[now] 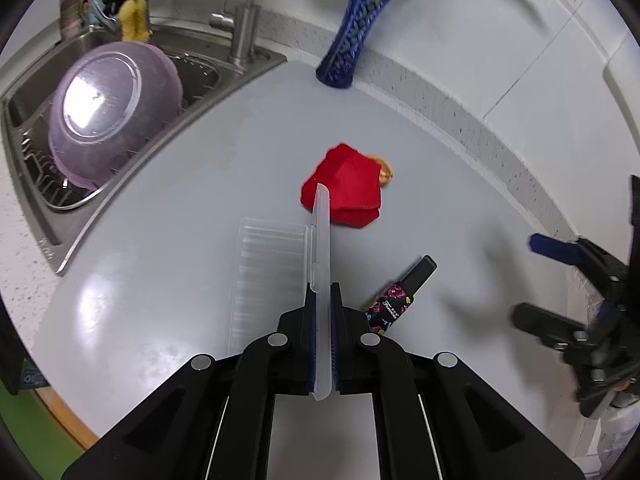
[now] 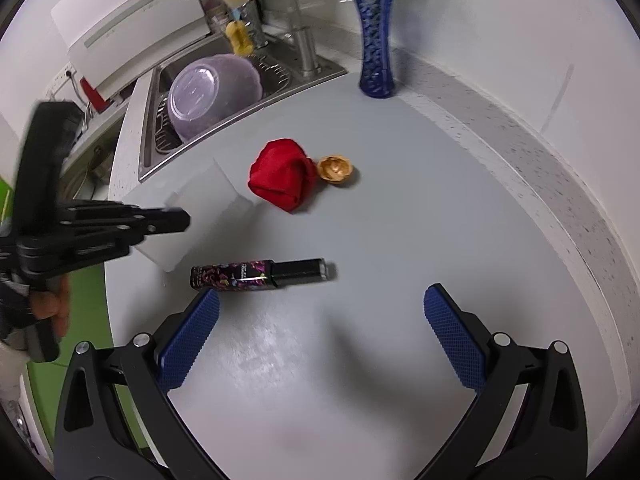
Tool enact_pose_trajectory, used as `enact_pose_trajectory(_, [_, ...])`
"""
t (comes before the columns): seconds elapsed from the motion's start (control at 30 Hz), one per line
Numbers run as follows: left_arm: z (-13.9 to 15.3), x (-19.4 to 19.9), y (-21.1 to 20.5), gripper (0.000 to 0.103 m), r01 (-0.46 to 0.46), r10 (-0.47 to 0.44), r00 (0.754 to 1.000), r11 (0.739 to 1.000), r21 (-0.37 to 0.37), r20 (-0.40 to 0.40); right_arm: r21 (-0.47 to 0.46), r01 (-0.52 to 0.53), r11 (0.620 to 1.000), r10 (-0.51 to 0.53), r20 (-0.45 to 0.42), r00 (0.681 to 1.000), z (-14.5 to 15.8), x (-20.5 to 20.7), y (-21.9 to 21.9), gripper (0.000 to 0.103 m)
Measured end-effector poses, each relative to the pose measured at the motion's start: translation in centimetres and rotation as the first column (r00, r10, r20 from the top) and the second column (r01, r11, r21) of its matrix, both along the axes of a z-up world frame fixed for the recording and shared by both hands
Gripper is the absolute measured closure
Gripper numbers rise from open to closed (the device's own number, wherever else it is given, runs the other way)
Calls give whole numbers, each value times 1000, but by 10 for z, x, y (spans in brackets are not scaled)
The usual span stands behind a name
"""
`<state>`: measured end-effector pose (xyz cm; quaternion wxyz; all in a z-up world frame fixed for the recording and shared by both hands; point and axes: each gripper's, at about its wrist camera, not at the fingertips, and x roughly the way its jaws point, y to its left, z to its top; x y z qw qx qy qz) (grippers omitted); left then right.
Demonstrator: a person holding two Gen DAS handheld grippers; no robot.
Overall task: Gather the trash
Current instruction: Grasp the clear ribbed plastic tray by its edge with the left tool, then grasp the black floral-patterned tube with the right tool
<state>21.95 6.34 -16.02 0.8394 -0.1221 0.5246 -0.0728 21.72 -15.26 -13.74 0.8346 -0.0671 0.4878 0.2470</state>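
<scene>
We see the left hand-held gripper [image 1: 322,300] clamped on a clear plastic tray's [image 1: 276,276] rim; the right hand-held gripper [image 2: 320,304] gapes wide above the worktop [image 2: 400,208].

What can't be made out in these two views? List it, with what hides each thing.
- Gold walnut-like shell: left wrist view, mostly behind the crumpled red cloth.
- Clear plastic container: right wrist view, blurred and partly behind the left gripper.
- Plant in the blue glass vase: cut off by the top edge, both views.
</scene>
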Motion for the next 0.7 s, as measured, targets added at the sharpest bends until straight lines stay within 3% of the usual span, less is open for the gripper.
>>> enact_pose_trajectory(0.17, [14, -15, 9, 97, -28, 28, 999, 1000, 2, 19, -41, -112, 993, 111, -32, 993, -15, 9, 28, 3])
enact_pose_trajectory(0.33, [24, -28, 19, 97, -66, 66, 997, 998, -1, 34, -86, -277, 957, 272, -65, 960, -31, 16, 62, 3])
enact_pose_trajectory(0.47, [33, -41, 29, 97, -93, 93, 995, 996, -5, 46, -142, -438, 888, 431, -82, 899, -41, 18, 85, 6])
enact_pose_trajectory(0.5, [35, -44, 31, 97, -99, 100, 994, 995, -6, 49, -154, -470, 869, 462, -91, 882, -44, 18, 88, 15])
enact_pose_trajectory(0.7, [40, -58, 44, 97, -146, 147, 988, 989, -13, 57, -200, -638, 744, 617, -161, 770, -63, 20, 108, 37])
